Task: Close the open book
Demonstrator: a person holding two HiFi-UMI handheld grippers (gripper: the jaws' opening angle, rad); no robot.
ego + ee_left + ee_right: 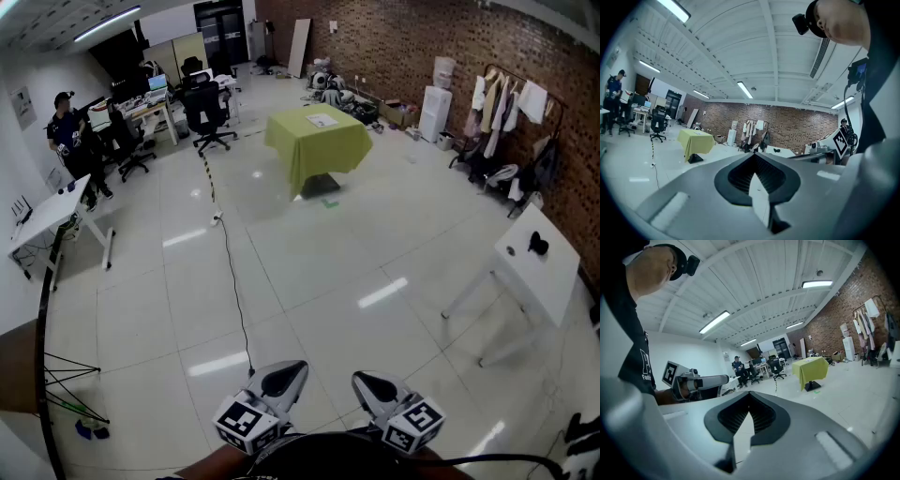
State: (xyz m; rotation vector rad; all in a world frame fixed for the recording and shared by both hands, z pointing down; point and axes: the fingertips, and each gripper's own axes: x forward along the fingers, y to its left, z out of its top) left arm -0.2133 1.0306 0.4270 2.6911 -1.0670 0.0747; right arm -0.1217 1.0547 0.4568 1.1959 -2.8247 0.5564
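The left gripper (281, 380) and right gripper (375, 384) sit low and close against the person, side by side, each with its jaws brought tip to tip and nothing between them. Just ahead of them is only shiny floor, with a black cable (230, 272) running away ahead of the left gripper. Far ahead of both, well out of reach, stands a table (319, 155) under a green cloth. On its top lies a pale flat thing that is probably the book (322, 120), too small to tell whether it lies open. Judged as an ordinary book, it should be light, its cover fairly stiff and its pages limp and apt to slip or crease. The free edge of one cover looks the best place to take hold, with the other gripper steadying the half that lies flat. Off to the right of the right gripper stands a white table (548, 272) bearing a small dark object, and further ahead a clothes rack (511, 103) lines the brick wall. No container shows near either gripper or on the cloth.
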